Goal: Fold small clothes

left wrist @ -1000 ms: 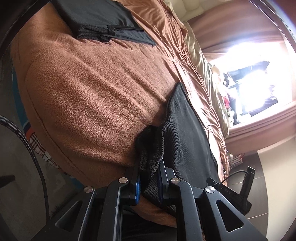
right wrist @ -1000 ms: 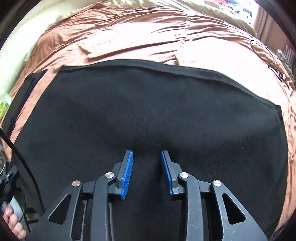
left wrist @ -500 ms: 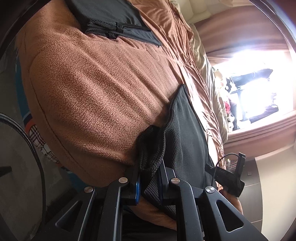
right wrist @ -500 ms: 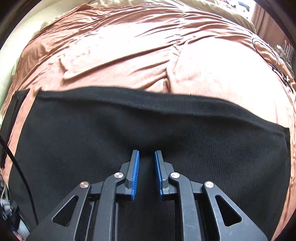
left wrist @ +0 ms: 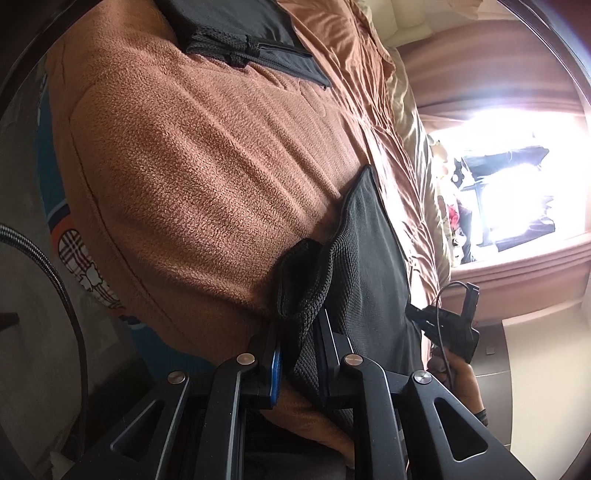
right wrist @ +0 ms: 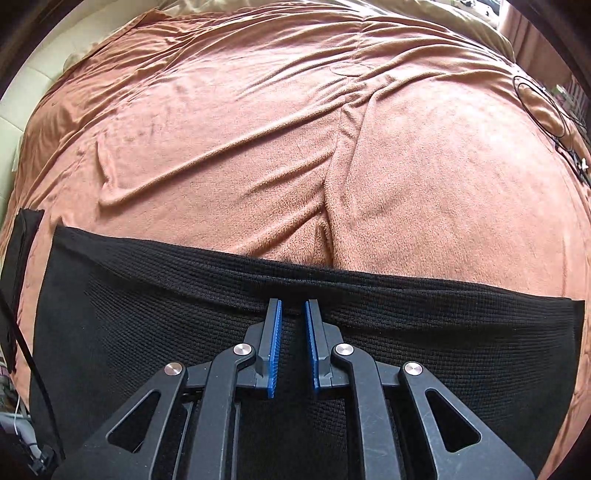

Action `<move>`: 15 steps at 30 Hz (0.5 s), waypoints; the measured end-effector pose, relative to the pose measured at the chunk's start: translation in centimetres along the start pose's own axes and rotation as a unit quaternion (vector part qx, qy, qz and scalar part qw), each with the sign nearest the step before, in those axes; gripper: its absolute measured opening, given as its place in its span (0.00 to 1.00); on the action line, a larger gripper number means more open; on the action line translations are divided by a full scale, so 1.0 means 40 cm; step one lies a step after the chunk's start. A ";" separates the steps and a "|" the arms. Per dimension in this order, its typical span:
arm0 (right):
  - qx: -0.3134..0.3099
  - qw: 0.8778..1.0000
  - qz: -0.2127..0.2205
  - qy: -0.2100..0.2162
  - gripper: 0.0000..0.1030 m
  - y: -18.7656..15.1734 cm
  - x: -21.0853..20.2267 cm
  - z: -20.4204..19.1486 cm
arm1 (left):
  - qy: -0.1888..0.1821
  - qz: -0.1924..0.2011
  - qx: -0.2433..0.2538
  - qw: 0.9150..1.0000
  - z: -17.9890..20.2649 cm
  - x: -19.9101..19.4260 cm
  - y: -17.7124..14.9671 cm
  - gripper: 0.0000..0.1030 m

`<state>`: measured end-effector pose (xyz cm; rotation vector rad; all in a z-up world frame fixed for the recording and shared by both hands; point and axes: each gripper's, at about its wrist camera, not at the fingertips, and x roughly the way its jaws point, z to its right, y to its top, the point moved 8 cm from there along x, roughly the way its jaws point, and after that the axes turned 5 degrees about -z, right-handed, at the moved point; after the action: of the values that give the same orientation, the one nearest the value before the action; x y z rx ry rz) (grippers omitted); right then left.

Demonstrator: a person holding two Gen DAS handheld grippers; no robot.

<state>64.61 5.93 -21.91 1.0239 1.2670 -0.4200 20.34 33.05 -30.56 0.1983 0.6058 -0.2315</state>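
Seen from the left wrist camera, a braided cable (left wrist: pixel 66 306) curves down the far left, beside a strip of patterned bedding (left wrist: pixel 79 258) under the overhanging edge of the brown fleece blanket (left wrist: pixel 207 177). The blanket's broad middle lies bare, with a folded black garment (left wrist: pixel 255 35) resting at its upper edge, well apart from the work. Lower centre, the left gripper (left wrist: pixel 299 328) pinches a bunched corner of the black knit garment (left wrist: pixel 373 266); its jaws are narrow and just easing apart, the cloth still pressed between the blue pads. From that corner the garment's edge runs up and away across the blanket. To the right, the other gripper shows at the garment's far side, a hand (left wrist: pixel 456 373) below it, and beyond it a bright window (left wrist: pixel 517 184). In the right wrist view, a dark folded piece (right wrist: pixel 20 258) lies at the far left edge of the bed. The black knit garment (right wrist: pixel 147 302) spreads flat across the lower frame, its straight far edge running left to right. The right gripper (right wrist: pixel 293 306) rests on it just short of that edge, jaws narrow and closing, with only a slight ridge of knit between the pads, not clearly gripped. Past the edge the wrinkled blanket (right wrist: pixel 258 129) is open all the way, save a thin looped wire (right wrist: pixel 543 107) at far right.
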 end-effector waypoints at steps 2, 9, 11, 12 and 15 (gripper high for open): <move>0.002 1.000 0.005 0.012 0.09 -0.007 -0.031 -0.008 | -0.002 -0.002 0.002 1.000 0.000 -0.003 -0.007 0.16; -0.035 0.999 0.010 0.032 0.09 -0.116 -0.130 -0.052 | -0.015 0.002 -0.007 1.000 -0.002 0.004 0.009 0.16; -0.042 0.998 0.000 0.039 0.09 -0.168 -0.143 -0.061 | -0.012 0.007 -0.003 1.000 -0.003 0.002 0.015 0.14; -0.044 0.998 -0.006 0.044 0.09 -0.191 -0.146 -0.067 | -0.014 0.007 -0.002 1.000 -0.001 0.002 0.015 0.11; -0.053 0.997 -0.021 0.056 0.09 -0.267 -0.153 -0.086 | -0.020 0.009 0.006 1.000 0.007 -0.008 0.012 0.04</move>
<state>52.69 1.58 -20.36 0.9429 1.3976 -0.3271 20.36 33.51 -30.10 0.2110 0.5617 -0.2208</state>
